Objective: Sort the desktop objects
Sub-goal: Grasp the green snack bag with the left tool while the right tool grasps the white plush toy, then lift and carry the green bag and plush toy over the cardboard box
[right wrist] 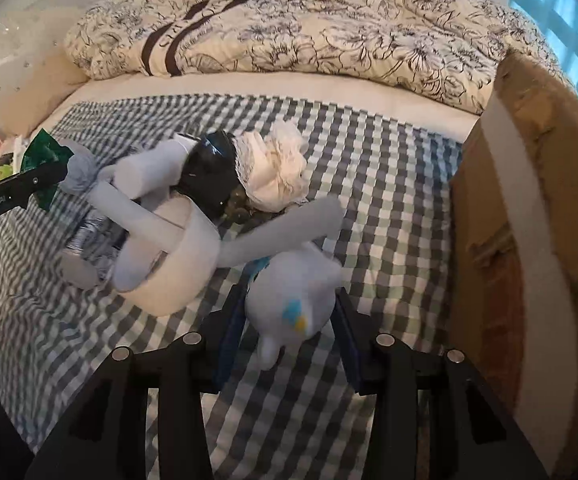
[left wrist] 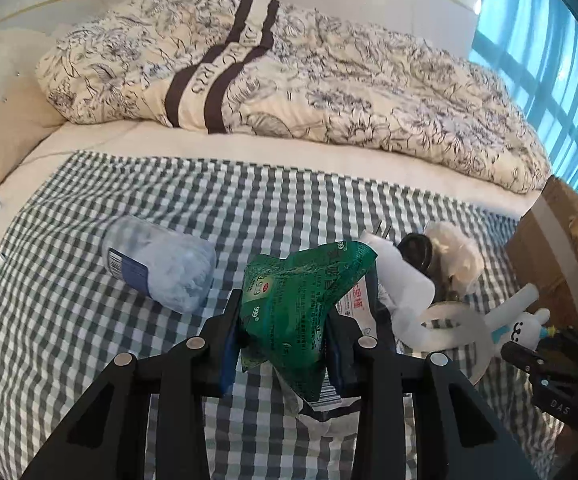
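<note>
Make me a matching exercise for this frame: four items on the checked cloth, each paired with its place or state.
Things:
1. green packet
2. white plush toy
3. plastic bottle
4. cardboard box

States:
A. lying on its side, untouched
B. between the right gripper's fingers
C. standing at the cloth's right edge
D. pinched by the left gripper

Pairs: 1-D, 2-B, 3-A, 4-C

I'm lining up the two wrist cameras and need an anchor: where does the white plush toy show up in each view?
Left wrist view: the white plush toy lies at the far right edge, beside the right gripper.
Right wrist view: the same toy sits low in the centre, between the right gripper's fingers.
Shared landmark: the cardboard box stands at the right of both views.
</note>
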The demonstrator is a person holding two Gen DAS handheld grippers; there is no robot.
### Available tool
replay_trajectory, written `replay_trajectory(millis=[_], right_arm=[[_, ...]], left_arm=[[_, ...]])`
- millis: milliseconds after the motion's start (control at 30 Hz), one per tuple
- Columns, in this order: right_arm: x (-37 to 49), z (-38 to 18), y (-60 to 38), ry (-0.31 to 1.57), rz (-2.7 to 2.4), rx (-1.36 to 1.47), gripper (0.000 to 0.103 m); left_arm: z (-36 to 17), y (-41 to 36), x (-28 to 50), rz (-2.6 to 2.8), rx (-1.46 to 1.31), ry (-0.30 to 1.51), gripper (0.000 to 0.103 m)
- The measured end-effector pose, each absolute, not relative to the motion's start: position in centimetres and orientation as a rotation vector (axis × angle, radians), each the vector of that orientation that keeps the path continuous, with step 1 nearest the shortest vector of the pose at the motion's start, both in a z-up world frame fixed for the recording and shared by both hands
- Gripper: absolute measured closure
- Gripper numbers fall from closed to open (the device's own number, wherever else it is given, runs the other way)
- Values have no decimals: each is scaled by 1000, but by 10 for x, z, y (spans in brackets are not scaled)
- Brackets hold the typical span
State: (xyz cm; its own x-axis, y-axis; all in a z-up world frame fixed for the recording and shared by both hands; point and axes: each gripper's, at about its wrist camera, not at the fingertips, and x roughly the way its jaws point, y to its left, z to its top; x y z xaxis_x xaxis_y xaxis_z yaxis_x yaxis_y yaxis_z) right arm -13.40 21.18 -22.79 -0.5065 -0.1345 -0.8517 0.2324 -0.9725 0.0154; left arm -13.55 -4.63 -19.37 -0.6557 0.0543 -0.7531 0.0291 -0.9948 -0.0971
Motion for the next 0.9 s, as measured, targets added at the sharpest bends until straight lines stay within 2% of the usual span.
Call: replay_trajectory(millis=[467, 900], right_arm=[[-96, -183, 220, 107, -2566, 1266, 61], [-65, -119, 222, 93, -2622, 1046, 61]], left_arm=[[-148, -36, -102, 2906, -1176, -119, 67], [-106, -27, -65, 2971, -1106, -94, 67]])
